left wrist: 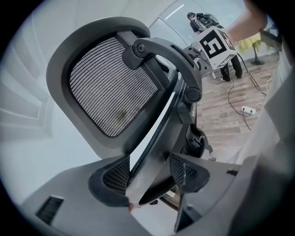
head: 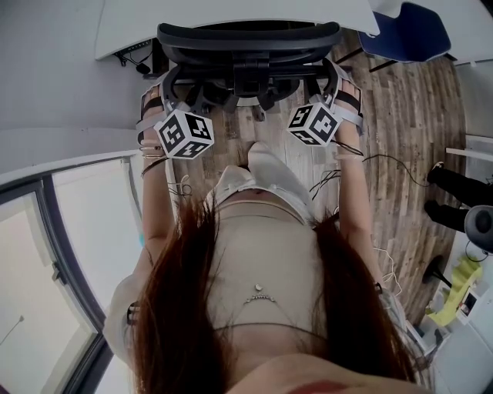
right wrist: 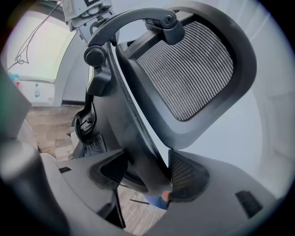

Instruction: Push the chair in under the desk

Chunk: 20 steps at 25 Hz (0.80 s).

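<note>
**Left claw** (left wrist: 150, 177): pinching. The side edge of the chair's back frame runs up between the two pads and fills the gap. The jaws stand wide because the frame is thick, not because they are free.

**Right claw** (right wrist: 145, 173): the same condition. It is clamped on the opposite side edge of the back frame, which passes between its pads.

**Chair** (head: 246, 38): directly ahead of both claws, with its back facing the person. The mesh headrest (left wrist: 108, 87) rises above each grip. In the head view the back's long axis runs crosswise, left to right, with one claw at each end. Neither hand is nearer, so the hold looks even.

**Surface** (head: 139, 23): white, lying just beyond the chair on the side away from the person. The top of the chair back sits at its near edge. The seat is hidden below, so how far it is already under cannot be confirmed.

**Assessment:** the push must go straight forward, at right angles to the back's long axis. Uneven force from one hand would likely swing the chair on the wood floor (head: 400, 154) instead of driving it in square.
</note>
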Motion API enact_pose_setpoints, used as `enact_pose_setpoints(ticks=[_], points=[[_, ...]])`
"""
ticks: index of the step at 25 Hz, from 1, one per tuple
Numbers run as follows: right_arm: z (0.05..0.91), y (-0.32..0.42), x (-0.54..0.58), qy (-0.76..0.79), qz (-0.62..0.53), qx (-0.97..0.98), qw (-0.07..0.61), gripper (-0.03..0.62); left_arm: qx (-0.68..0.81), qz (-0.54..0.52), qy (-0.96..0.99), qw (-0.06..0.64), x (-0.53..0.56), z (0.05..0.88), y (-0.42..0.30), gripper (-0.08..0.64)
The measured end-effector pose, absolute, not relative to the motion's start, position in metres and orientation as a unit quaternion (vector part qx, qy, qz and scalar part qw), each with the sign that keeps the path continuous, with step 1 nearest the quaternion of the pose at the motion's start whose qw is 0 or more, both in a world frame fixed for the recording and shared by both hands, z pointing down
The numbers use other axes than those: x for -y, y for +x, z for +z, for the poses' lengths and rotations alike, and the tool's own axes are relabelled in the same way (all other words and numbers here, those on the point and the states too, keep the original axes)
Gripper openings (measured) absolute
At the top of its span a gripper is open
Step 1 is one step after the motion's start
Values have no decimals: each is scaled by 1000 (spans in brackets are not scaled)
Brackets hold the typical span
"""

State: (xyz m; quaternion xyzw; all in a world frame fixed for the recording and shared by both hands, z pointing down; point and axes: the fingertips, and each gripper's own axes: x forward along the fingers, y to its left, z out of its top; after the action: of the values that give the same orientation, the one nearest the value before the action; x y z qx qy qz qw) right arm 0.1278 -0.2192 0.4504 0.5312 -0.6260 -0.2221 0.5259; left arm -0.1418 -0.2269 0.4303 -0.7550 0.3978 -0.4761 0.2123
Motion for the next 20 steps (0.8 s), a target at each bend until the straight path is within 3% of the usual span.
enact_pose_setpoints(ticks=[20], points=[[449, 139, 257, 530, -229, 627, 523, 273, -405, -472, -754, 211, 259, 429, -131, 265]])
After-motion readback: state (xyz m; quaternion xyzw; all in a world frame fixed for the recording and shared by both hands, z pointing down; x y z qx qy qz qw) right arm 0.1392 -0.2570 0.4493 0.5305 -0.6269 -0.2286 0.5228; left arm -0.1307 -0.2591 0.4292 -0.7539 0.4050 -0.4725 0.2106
